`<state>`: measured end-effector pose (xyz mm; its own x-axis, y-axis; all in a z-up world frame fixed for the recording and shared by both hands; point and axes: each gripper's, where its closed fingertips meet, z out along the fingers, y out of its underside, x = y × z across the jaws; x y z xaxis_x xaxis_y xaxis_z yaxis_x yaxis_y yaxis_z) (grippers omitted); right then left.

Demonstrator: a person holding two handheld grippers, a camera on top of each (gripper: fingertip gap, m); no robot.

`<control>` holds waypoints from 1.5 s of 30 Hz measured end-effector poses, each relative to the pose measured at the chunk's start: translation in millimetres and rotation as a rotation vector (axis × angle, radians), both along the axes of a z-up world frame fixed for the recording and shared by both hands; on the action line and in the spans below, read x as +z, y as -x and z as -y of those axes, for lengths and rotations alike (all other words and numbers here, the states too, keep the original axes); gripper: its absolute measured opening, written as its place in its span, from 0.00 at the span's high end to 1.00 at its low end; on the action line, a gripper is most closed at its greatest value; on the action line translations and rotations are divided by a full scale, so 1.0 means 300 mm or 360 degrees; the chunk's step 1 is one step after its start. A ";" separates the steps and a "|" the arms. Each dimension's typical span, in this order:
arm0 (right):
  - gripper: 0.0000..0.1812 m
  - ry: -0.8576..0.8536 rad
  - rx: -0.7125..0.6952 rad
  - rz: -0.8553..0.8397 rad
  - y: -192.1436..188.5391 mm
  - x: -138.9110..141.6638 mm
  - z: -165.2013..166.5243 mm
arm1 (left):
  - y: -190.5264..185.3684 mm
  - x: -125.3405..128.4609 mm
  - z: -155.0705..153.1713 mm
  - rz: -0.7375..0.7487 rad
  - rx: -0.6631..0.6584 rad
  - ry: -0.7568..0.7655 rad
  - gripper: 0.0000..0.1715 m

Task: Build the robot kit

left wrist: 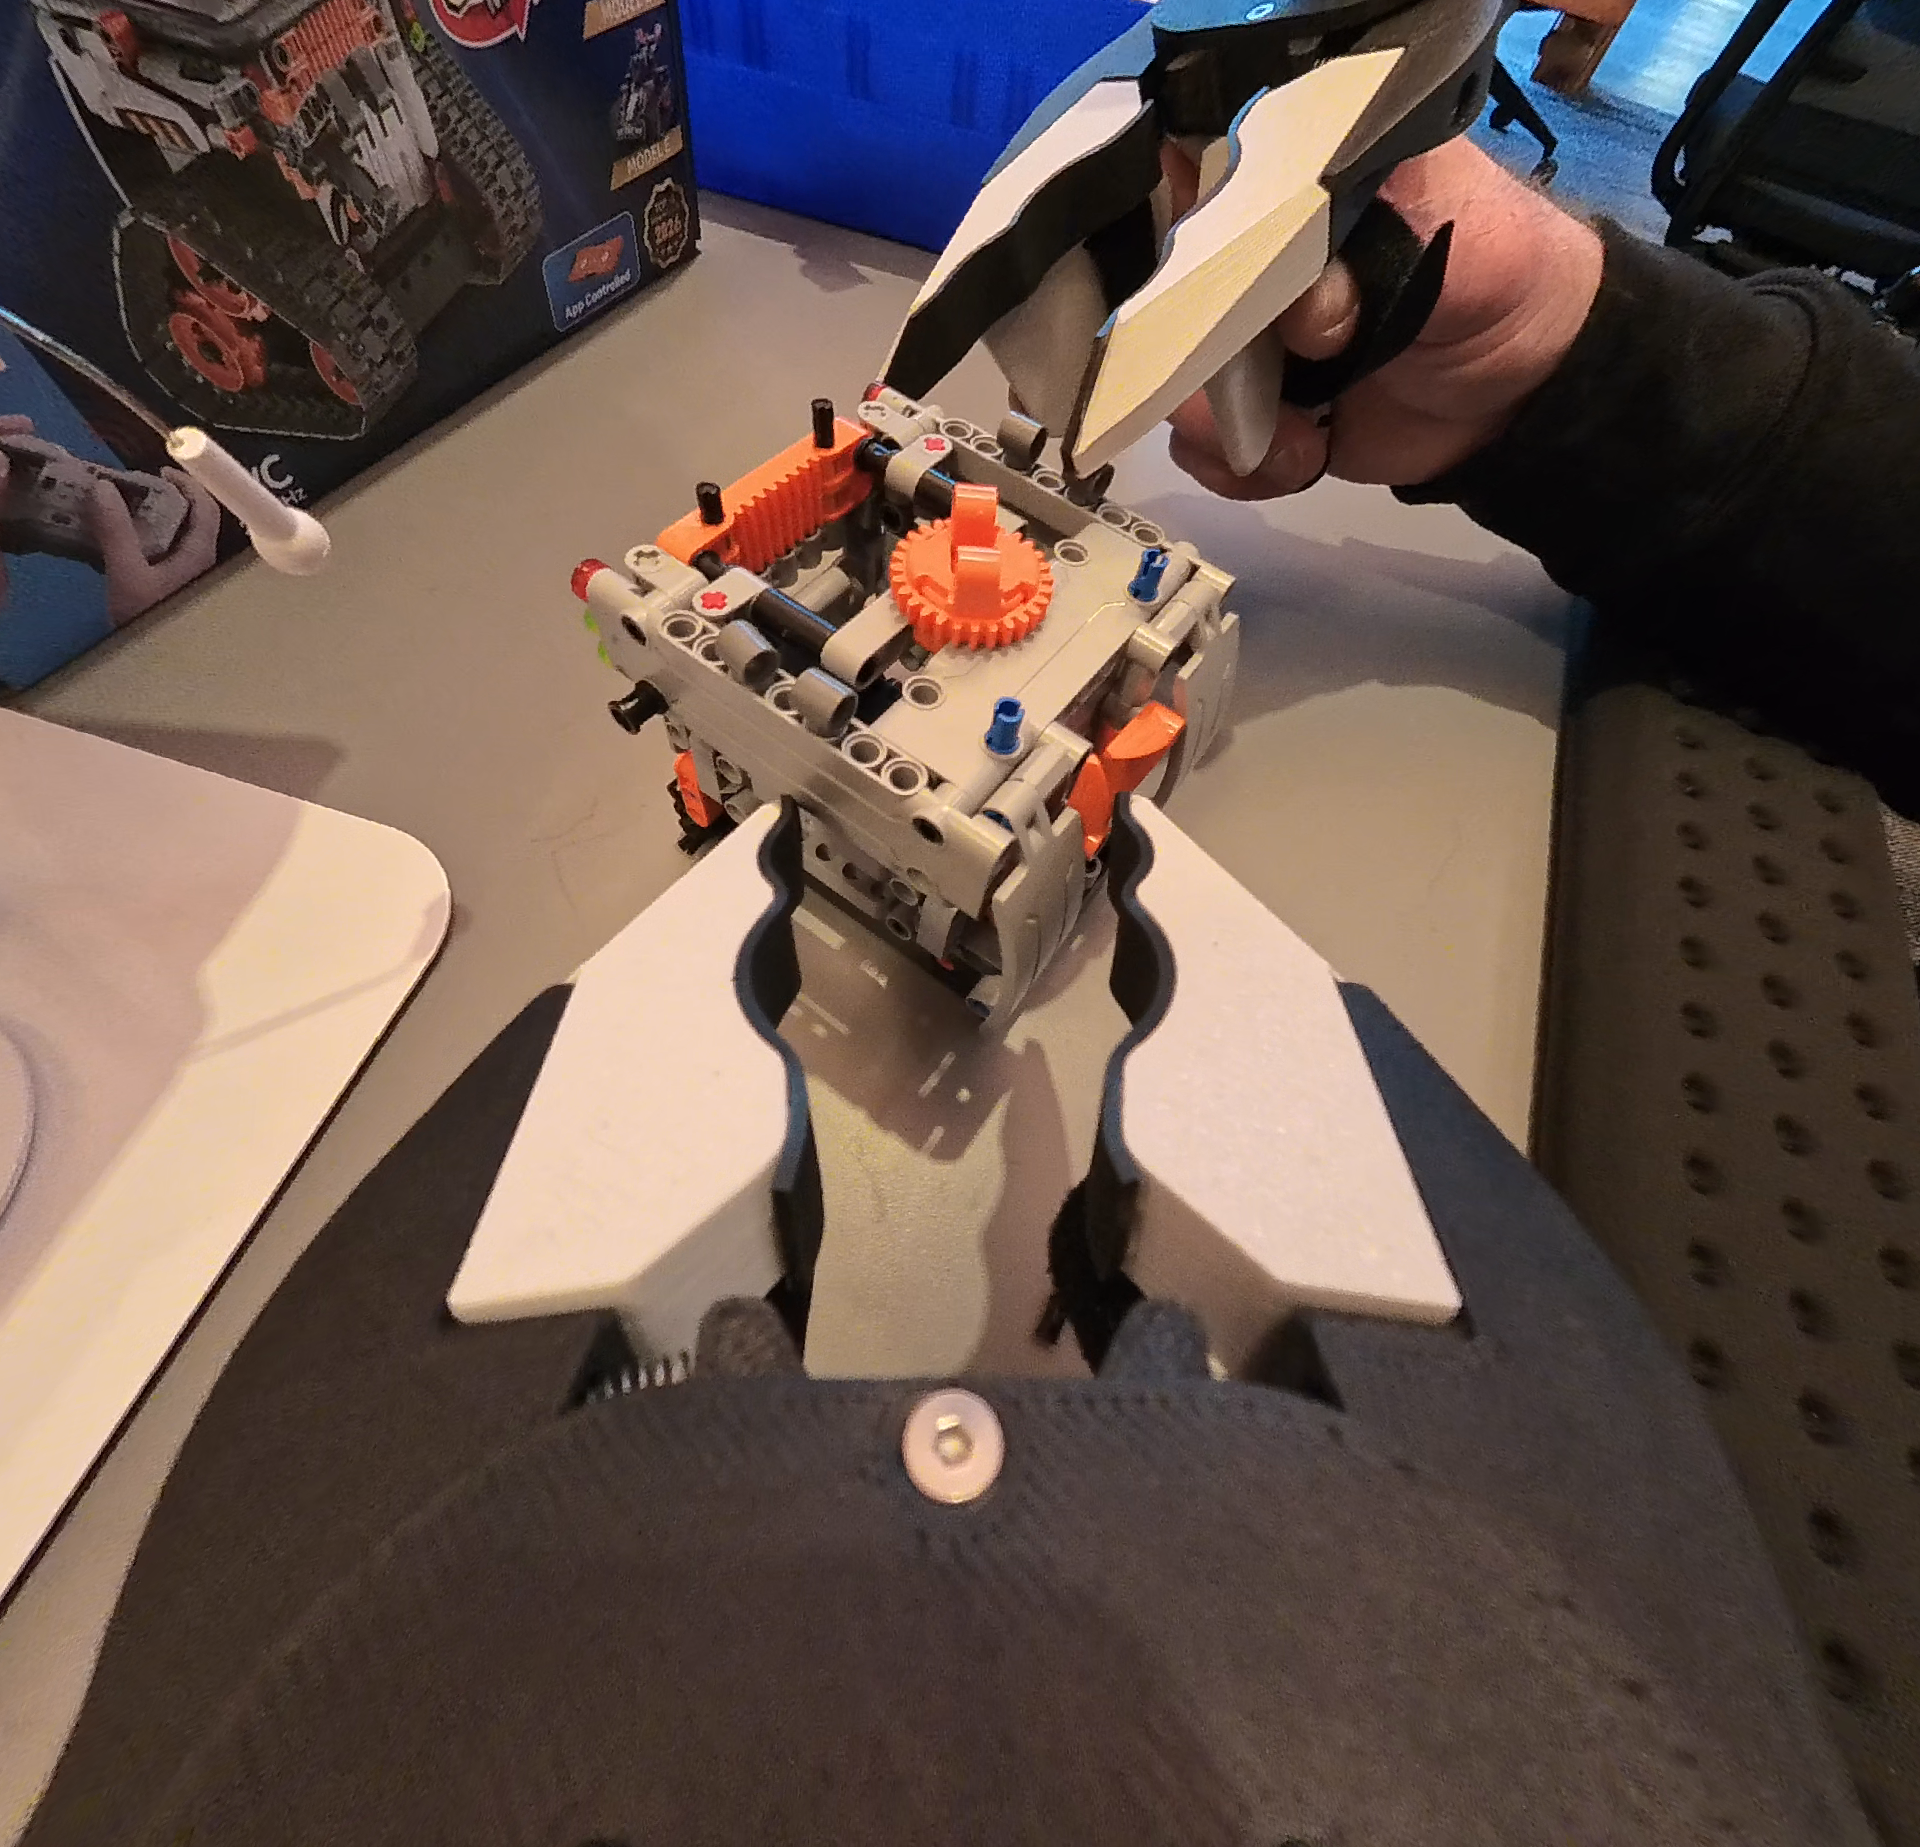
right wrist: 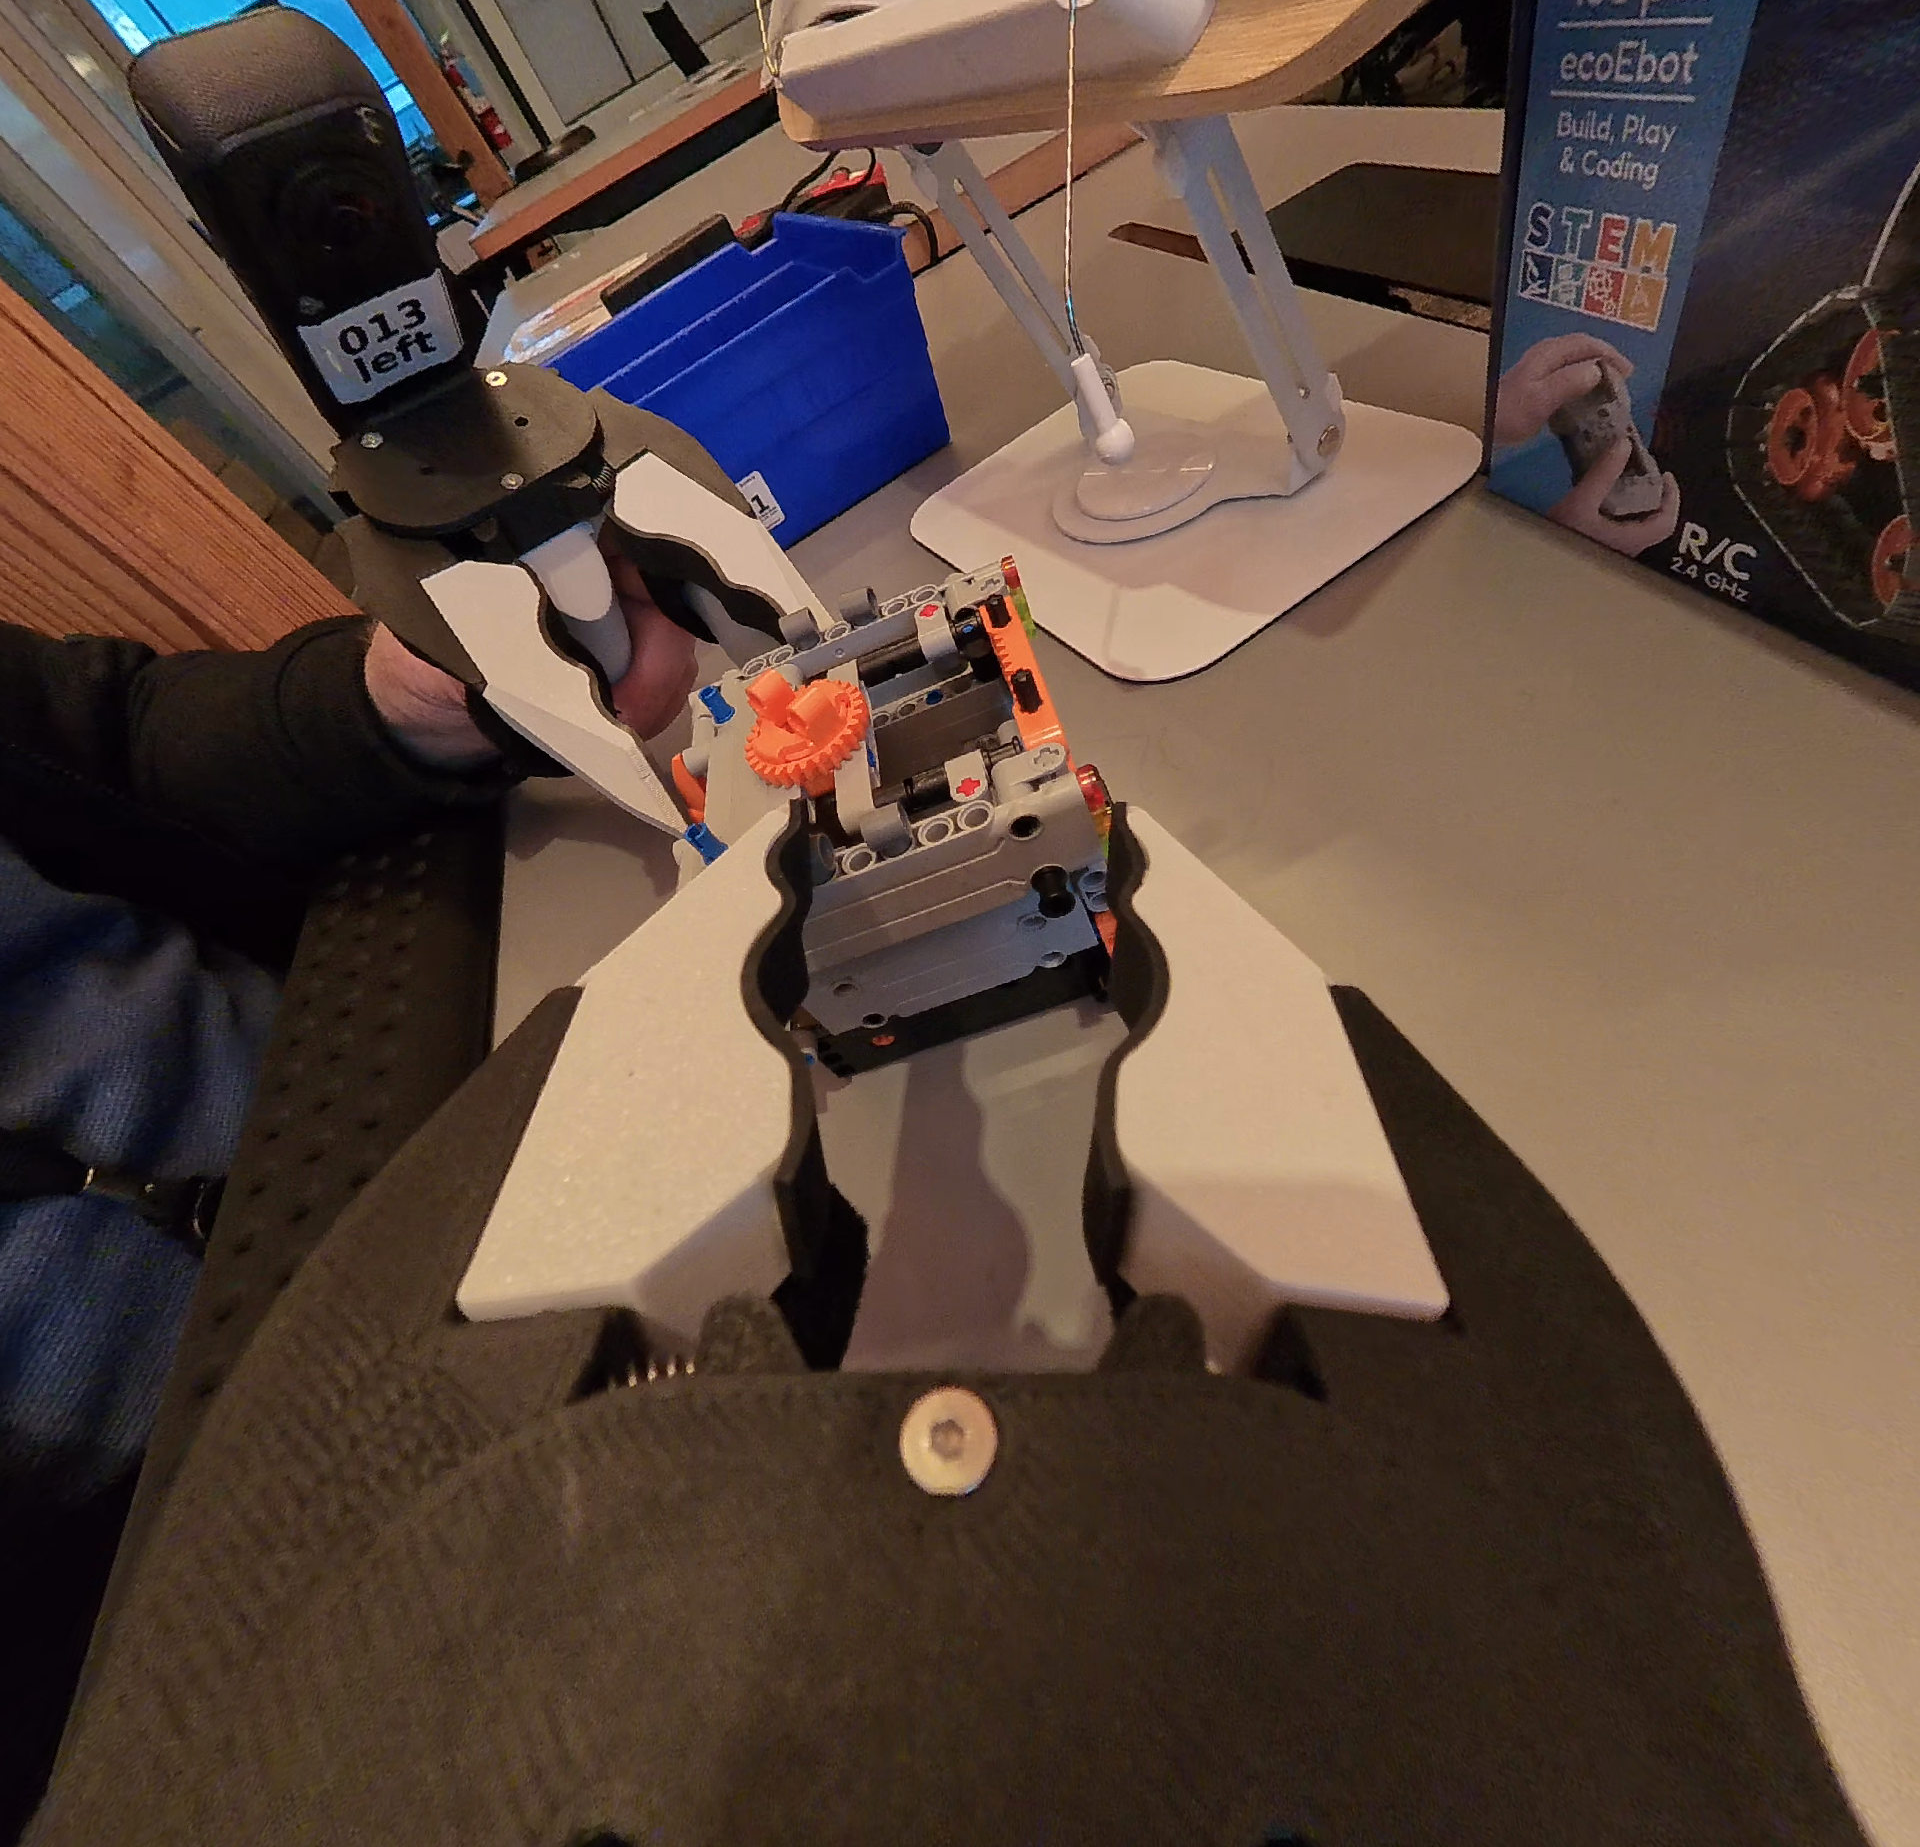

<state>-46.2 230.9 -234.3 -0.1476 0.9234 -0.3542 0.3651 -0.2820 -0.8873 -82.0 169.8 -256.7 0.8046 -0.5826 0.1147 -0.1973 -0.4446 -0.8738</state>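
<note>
Two grippers meet at one thing: a block-shaped model of grey building bricks (left wrist: 914,675), which stands on the grey table (left wrist: 436,675) in the middle of both views. It has an orange gear (left wrist: 971,592) on top, an orange toothed bar (left wrist: 774,493) along its far left edge, and small blue pins (left wrist: 1003,727).

In its own view, the left gripper (left wrist: 951,826) has its two white fingers (left wrist: 665,1018) around the near corner of the model, partly open and close against both sides; I judge that it holds the model. The right gripper (right wrist: 956,836) stands the same way around the opposite side, its fingers at the walls of the model, so it seems to grip it too.

To the left lies the white base of a stand (left wrist: 208,966), and far left a printed toy box (left wrist: 312,166); a blue bin (left wrist: 883,83) is behind.

If the two grippers pull or twist in different directions, the pressed bricks may separate, or the model may tip and slide from the fingers.
</note>
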 end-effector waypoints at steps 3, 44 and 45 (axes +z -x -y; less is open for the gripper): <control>0.70 -0.0001 -0.0002 0.0001 -0.001 0.000 -0.001 | -0.002 -0.002 0.000 0.0009 -0.0004 0.0006 0.67; 0.71 -0.0046 -0.0081 -0.0026 -0.014 0.016 -0.033 | 0.011 0.020 0.003 -0.0004 0.0027 -0.0039 0.67; 0.71 -0.0048 -0.0085 -0.0029 -0.014 0.017 -0.035 | 0.011 0.021 0.004 -0.0014 0.0028 -0.0045 0.67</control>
